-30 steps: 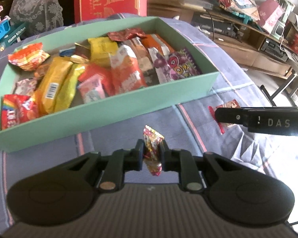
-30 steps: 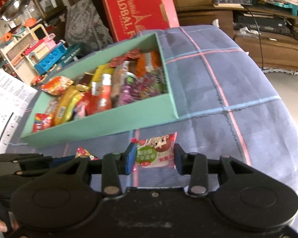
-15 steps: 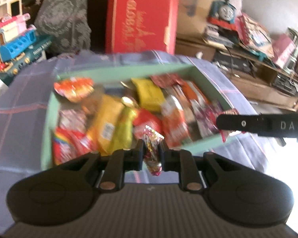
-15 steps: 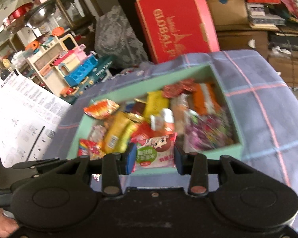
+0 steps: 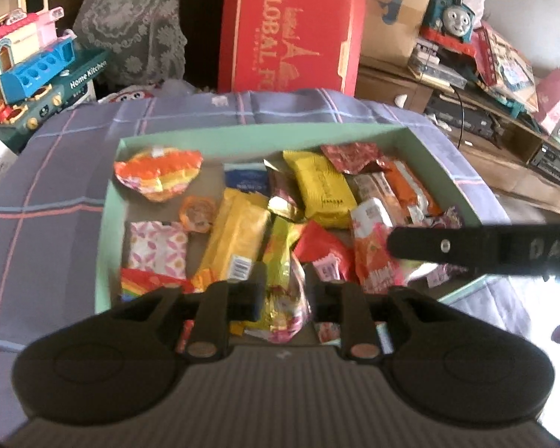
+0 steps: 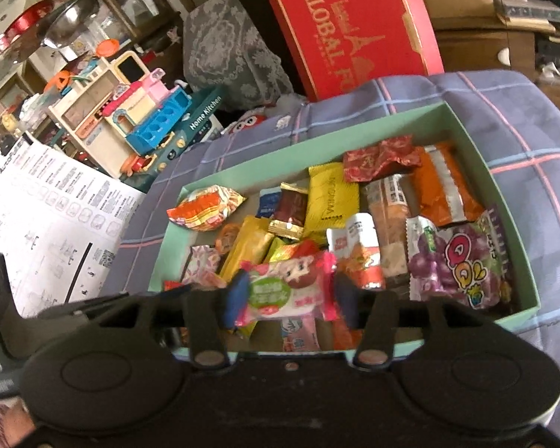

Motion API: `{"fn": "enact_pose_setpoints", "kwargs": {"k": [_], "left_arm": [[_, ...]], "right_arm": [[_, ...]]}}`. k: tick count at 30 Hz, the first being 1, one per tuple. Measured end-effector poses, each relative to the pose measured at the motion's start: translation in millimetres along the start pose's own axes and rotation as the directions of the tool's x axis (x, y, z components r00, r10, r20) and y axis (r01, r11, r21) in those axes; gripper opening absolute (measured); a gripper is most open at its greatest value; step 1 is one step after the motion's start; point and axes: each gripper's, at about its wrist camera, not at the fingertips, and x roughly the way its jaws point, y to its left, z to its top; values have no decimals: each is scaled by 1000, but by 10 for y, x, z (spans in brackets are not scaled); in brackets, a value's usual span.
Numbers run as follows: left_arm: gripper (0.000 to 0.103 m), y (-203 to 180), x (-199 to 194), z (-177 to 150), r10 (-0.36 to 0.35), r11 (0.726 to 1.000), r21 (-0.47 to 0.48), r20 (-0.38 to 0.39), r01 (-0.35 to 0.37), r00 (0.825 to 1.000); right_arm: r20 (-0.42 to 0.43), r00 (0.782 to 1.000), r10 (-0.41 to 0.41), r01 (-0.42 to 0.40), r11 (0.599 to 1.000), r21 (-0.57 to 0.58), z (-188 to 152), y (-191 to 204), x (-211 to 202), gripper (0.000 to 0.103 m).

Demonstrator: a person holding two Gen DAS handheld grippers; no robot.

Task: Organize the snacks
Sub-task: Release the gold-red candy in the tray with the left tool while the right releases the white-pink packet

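Mint-green box (image 5: 110,201) on purple plaid cloth (image 5: 48,171); red carton (image 5: 291,26).

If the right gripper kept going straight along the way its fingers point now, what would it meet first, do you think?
Probably the snack pile in the green box, around the orange-and-white packet just beyond the right gripper and the pink packet between its fingers; depth is uncertain.

Left wrist view looks down and forward over its own claw (image 5: 285,295), close above the green box (image 5: 110,201). Right wrist view sits close too, angled from the box's (image 6: 504,201) near right side. Both share the box and the red carton (image 5: 291,26) behind it.
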Motion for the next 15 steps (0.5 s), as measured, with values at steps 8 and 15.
{"fn": "enact_pose_setpoints", "kwargs": {"k": [8, 15], "left_arm": [[101, -38, 93, -64, 63, 998, -4, -10, -63, 998], [103, -35, -20, -92, 75, 997, -2, -6, -75, 997]], "right_arm": [[26, 999, -36, 35, 999, 35, -2, -107, -24, 103], [26, 999, -47, 46, 999, 12, -64, -50, -106, 103]]}}
